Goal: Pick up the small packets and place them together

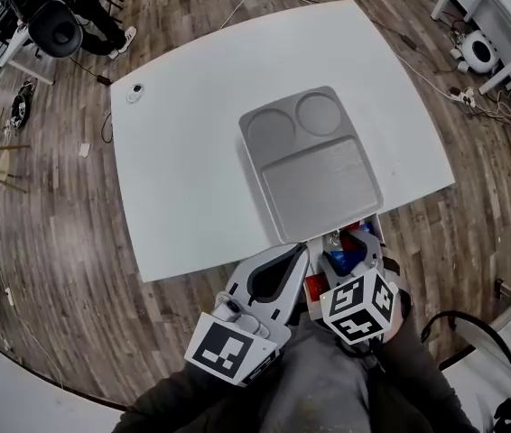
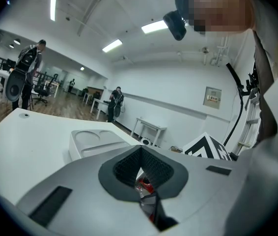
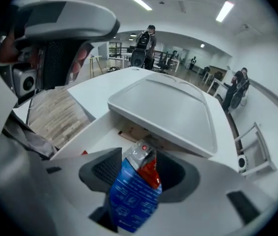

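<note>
Nearest the lens, between the jaws of the right gripper (image 3: 139, 166), stands a blue-and-red packet (image 3: 131, 195). The jaws are partly apart around it, one pad at its edge and a dark gap at the other, so we judge the hold not yet firm. We would let both pads bear on the packet's body, not its crimped top, before lifting. Alongside, the left gripper (image 2: 141, 173) has its jaws drawn almost together; a red-and-silver sliver shows in the slit, but we cannot tell whether it is pinched. Below lies a white bin (image 3: 87, 132) with a further red packet (image 1: 315, 288). Just past it the grey tray (image 3: 178, 107) sits empty on the white table (image 1: 192, 133). We should lift clear of its rim and use one compartment for every packet.
</note>
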{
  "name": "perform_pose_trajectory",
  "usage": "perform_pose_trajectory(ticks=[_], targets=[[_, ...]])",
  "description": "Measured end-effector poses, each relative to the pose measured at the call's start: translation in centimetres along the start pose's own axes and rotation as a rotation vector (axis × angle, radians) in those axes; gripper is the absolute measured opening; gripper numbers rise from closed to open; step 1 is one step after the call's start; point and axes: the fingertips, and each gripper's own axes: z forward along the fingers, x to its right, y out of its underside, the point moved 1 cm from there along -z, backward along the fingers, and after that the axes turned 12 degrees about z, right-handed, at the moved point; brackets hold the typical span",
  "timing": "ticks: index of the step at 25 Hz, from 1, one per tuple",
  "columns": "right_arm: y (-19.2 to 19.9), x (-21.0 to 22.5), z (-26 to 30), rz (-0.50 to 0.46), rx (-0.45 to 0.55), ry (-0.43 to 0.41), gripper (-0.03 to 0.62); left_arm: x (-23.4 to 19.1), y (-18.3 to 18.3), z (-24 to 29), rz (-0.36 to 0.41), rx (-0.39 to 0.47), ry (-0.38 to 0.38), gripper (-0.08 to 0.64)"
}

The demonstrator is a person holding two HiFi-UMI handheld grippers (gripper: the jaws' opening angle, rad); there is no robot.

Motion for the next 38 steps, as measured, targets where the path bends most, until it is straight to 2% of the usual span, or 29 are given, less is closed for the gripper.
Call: perform_pose_trajectory(ticks=[6,10,14,22,28,33,36,38], targets=[[0.2,-0.5,0.7,-0.072,-0.072,-0.011,0.210,-0.3,0.0,0.0,-0.018,-0.002,0.005,-0.002],[0.6,-1.2,1.2,-0.085,-0.094,-0.038,0.133,-0.8,0.0,-0.1,-0.022,0.004,0.003,-0.002],[-0.3,-2.0,0.8,-0.109,-0.066,-0.048,0.027,-1.5,0.2,-0.4,-0.031,-0.007,-0.003,-0.002],[-1.6,-1.2,-1.7,-0.054,0.015,-0.096,0.020,-1.6,0.3,0.7,-0.026,-0.002,0.015,-0.002],[-0.6,-1.8,-4.2,0.001,0.095,-0.261,0.018,-0.7,0.5,0.6,-0.014,0.000,-0.066,-0.002],[-1.2,-0.6,-6.7,-0.041,0.162,-0.358,0.018,0.9,0.8,-0.6,-0.035,-0.019,-0.211,-0.002],[-3.3,1.1,-8.1,-0.032,0.230,-0.379,0.018,1.6,0.3,-1.1,-0.046,-0.015,-0.262,-0.002],[-5.4,3.0,-8.5,-0.020,0.284,-0.346,0.018,1.7,-0.2,-1.5,-0.040,-0.002,-0.275,-0.002]])
